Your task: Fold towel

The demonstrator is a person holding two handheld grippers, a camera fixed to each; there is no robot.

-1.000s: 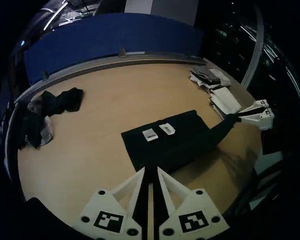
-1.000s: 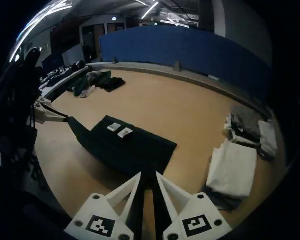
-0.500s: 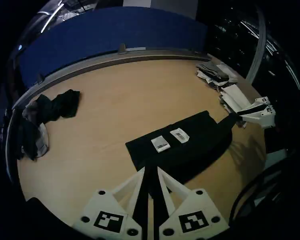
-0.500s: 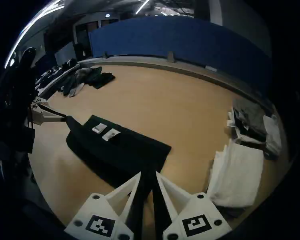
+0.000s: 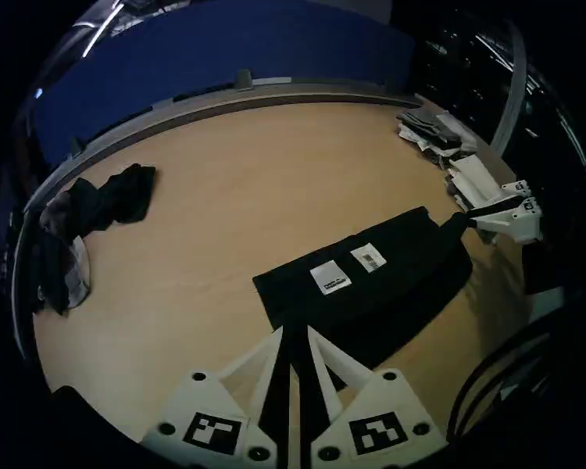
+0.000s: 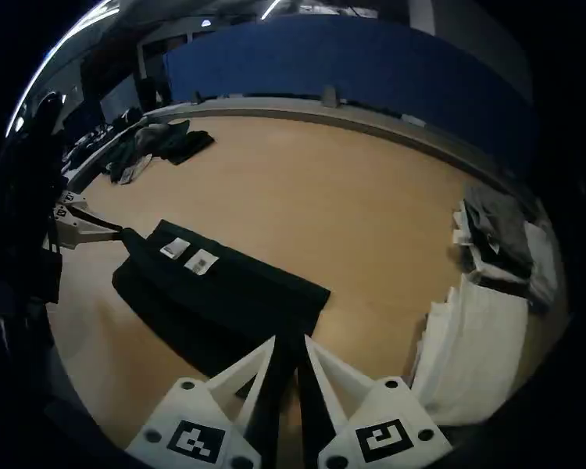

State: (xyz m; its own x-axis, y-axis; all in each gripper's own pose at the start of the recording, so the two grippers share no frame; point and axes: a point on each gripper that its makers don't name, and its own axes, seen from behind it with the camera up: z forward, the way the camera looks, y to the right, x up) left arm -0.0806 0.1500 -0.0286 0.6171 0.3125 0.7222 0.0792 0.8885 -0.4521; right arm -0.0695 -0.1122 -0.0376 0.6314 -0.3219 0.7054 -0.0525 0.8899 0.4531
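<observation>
A black towel with two white labels lies stretched on the wooden table. In the left gripper view, my left gripper is shut on the towel's near corner at the bottom. At the right in that view, my right gripper pinches the other corner. The right gripper view shows the same towel, with my right gripper shut on its near corner and my left gripper gripping the far left corner. The held edge hangs a little above the table, with a lower layer beneath it.
A heap of dark clothes lies at the table's far left. Folded white towels and grey ones are stacked near my right gripper. A blue partition runs along the table's back edge.
Both grippers have carried the held edge along, and the towel now looks longer and flatter. The labels sit closer to my left gripper. The white stack looms larger in the right gripper view.
</observation>
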